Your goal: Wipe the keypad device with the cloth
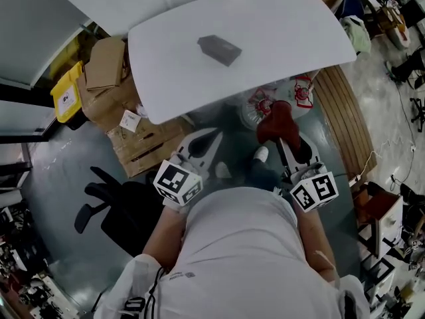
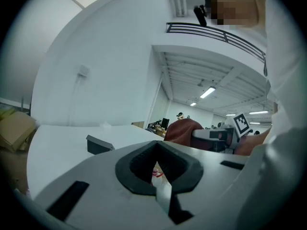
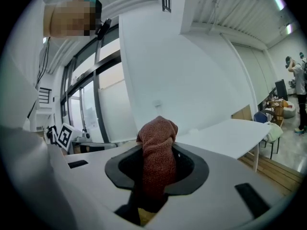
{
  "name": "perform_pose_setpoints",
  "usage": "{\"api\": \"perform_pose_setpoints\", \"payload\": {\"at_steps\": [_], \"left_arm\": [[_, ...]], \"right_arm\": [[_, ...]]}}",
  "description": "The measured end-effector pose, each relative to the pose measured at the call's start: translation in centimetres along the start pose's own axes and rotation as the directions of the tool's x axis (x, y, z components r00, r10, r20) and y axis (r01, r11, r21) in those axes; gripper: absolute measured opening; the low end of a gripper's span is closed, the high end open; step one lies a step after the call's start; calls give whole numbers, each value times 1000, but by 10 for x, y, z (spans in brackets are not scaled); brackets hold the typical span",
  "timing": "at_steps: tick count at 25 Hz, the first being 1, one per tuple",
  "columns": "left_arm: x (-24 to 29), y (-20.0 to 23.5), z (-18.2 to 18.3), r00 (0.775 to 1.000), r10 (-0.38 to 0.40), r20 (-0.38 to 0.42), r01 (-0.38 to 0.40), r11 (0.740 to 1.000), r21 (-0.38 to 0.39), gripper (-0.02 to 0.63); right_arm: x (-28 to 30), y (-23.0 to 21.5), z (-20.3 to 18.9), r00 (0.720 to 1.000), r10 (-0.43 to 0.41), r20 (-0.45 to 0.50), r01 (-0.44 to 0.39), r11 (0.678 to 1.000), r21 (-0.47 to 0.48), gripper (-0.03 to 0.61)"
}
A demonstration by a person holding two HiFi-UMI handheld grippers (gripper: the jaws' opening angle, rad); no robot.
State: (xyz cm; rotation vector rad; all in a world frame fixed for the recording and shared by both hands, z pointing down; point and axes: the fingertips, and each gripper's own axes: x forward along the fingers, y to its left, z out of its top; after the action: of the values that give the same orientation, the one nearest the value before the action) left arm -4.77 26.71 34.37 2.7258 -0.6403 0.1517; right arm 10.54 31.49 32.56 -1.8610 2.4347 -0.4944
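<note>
- Lying on the white table (image 1: 285,38) in the upper middle of the head view, the dark grey keypad device (image 1: 219,49) sits alone, well apart from both grippers.
- The left gripper (image 1: 214,135), at the lower centre-left of that view, has its jaws together with nothing between them. Its tips stop just short of the table's near edge and point toward it.
- The right gripper (image 1: 284,138), at the lower centre-right, is clamped on a reddish-brown cloth (image 1: 277,119). In the right gripper view the cloth bunches up above the jaws.
- Neither gripper touches the table or the device.
- Cardboard boxes (image 1: 109,85) and a yellow bin (image 1: 66,97) stand at the left of the head view, and a black chair (image 1: 109,208) is at lower left.
</note>
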Motion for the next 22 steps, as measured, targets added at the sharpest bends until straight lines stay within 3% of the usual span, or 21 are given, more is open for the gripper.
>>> {"api": "perform_pose_setpoints", "payload": {"at_steps": [5, 14, 22], "left_arm": [[31, 14, 3, 999, 37, -31, -37, 999, -2, 11], [122, 29, 35, 990, 143, -14, -143, 990, -1, 11], [180, 40, 43, 956, 288, -55, -289, 957, -8, 12]], "right_arm": [[22, -35, 5, 1000, 22, -14, -22, 1000, 20, 103], [75, -113, 43, 988, 153, -18, -153, 988, 38, 103], [100, -174, 60, 971, 237, -37, -233, 968, 94, 103]]}}
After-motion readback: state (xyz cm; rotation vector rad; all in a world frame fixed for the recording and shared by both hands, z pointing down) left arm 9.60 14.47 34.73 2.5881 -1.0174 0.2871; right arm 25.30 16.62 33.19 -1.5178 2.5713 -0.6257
